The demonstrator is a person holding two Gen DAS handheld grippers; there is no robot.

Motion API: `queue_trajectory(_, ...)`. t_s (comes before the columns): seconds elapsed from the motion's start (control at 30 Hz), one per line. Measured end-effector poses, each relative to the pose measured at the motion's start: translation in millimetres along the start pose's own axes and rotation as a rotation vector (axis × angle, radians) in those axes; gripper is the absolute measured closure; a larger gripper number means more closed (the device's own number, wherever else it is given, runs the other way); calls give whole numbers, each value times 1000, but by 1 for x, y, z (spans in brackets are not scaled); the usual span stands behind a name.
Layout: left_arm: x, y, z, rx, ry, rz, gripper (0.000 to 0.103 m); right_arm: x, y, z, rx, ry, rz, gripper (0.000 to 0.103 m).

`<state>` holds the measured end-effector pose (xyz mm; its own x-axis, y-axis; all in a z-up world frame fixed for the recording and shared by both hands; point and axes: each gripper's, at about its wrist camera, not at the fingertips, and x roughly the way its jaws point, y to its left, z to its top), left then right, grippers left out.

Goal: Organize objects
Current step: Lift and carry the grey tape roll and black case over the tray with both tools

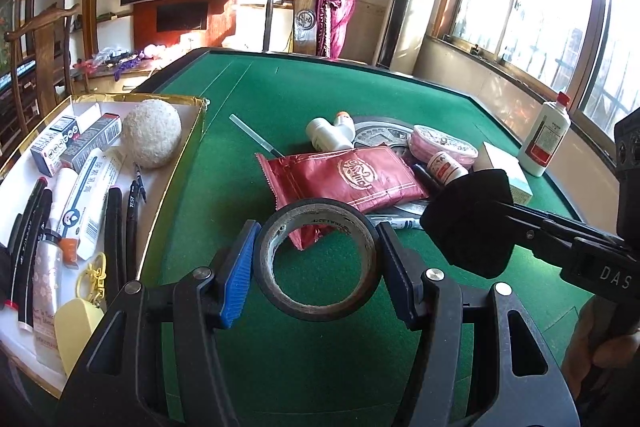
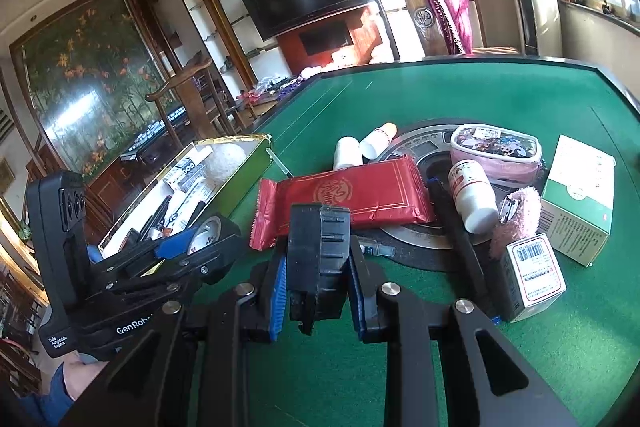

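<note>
My left gripper (image 1: 316, 247) is shut on a black tape roll (image 1: 372, 247), which stands upright between the blue pads (image 1: 236, 275) just above the green felt. The same gripper (image 2: 200, 235) and tape roll (image 2: 210, 227) show at the left of the right wrist view. My right gripper (image 2: 318, 267) is shut on a black ribbed plastic piece (image 2: 320, 251). In the left wrist view that piece (image 1: 468, 223) hangs to the right of the tape. A gold-walled box (image 1: 176, 175) holding pens, tubes, small cartons and a white ball (image 1: 152, 135) stands to the left.
A red foil packet (image 1: 348, 179) lies mid-table, partly on a round metal plate (image 2: 424, 147). Around it are white bottles (image 2: 468, 195), a pink pouch (image 2: 496, 151), a green-and-white carton (image 2: 580, 199), a barcoded box (image 2: 536, 275) and a red-capped bottle (image 1: 544, 139). A marker (image 1: 400, 223) lies behind the tape.
</note>
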<state>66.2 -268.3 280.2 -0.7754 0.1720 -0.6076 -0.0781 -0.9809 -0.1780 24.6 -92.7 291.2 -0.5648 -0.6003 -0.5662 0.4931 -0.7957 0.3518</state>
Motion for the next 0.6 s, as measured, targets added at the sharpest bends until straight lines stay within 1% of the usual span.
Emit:
queue_trajectory(0.3, -33, 12, -1, -23, -41, -4, 45, -4, 6, -2, 23, -19, 17, 78)
queue_trajectory(0.6, -64, 43, -3, -78, -81, 20, 45, 1, 38, -5, -1, -16, 71, 78)
